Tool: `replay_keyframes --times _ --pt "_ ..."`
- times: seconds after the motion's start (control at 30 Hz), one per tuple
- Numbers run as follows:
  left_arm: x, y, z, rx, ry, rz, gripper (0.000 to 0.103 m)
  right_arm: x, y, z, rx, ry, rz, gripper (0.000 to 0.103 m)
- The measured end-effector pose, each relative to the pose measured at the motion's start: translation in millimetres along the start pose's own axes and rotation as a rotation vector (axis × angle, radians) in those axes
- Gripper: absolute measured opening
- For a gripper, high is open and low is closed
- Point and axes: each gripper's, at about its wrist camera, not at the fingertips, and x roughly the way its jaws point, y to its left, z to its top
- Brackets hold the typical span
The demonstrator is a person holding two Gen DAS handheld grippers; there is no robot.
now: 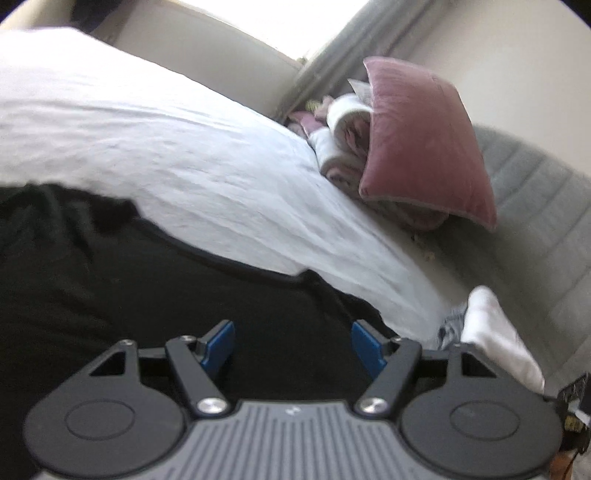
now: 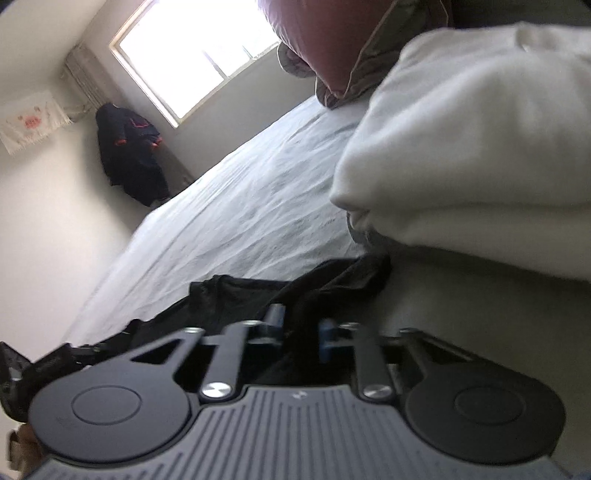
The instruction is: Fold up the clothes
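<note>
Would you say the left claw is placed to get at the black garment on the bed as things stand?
Probably yes: the left claw stands open right over the black garment, which lies spread on the white sheet with nothing between them.

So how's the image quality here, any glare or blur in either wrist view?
Left wrist view: the window is blown out white, the pink pillow slightly soft, and the bed sheet bows from fisheye distortion. Right wrist view: the window glares, and the right gripper and black garment are motion-blurred.
</note>
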Motion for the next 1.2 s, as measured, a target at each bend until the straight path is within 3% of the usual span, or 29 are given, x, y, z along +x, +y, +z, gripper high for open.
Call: replay_keyframes --times 0.17,0.3,0.47,0.6,0.67,0.7,0.77,0.83,0.97,1.13,1.17,1.2 --pt "2.1 18.5 -3.8 -0.051 -0.026 -0.068 0.069 -1.7 35.7 2.0 -0.142 -0.059 -0.058 0.012" --pt "0.6 28.7 -1.6 -0.107 -0.025 -0.121 0.069 5.5 80.3 6.9 -0.274 -0.056 -0.042 0.012" --pt "-1.4 42.2 3.7 -0.206 -0.013 -0.202 0.067 35.0 148.0 -8.2 -0.477 0.058 0.068 0.011" --pt "-1.0 44.5 3.8 -0.243 -0.006 -0.241 0.067 66.8 167.3 -33.4 -0.537 0.254 0.172 0.011" --pt "0.4 40.9 2.6 -0.226 0.0 -0.238 0.067 80.1 170.7 -43.4 -0.533 0.356 0.235 0.02" --pt "1.4 37.7 1.6 -0.209 0.003 -0.231 0.067 79.3 167.5 -41.1 -0.519 0.356 0.265 0.023" --pt "2.3 31.4 -0.4 -0.164 0.006 -0.207 0.067 76.0 160.3 -34.1 -0.491 0.34 0.321 0.051" --pt "3.0 24.9 -2.1 -0.116 0.01 -0.18 0.065 72.7 153.0 -27.0 -0.463 0.324 0.378 0.053" --pt "6.4 15.6 -3.9 -0.053 0.029 -0.124 0.053 59.6 122.9 0.1 -0.429 0.171 0.235 0.055" --pt "11.6 -3.8 -5.1 0.055 0.043 -0.046 0.048 52.8 69.7 28.5 -0.325 0.052 0.116 0.056" --pt "13.4 -5.5 -4.4 0.056 0.047 -0.033 0.042 57.5 60.0 28.5 -0.298 0.058 0.1 0.056" --pt "15.3 -7.1 -3.6 0.056 0.051 -0.02 0.029 63.0 50.6 28.0 -0.269 0.068 0.085 0.056"
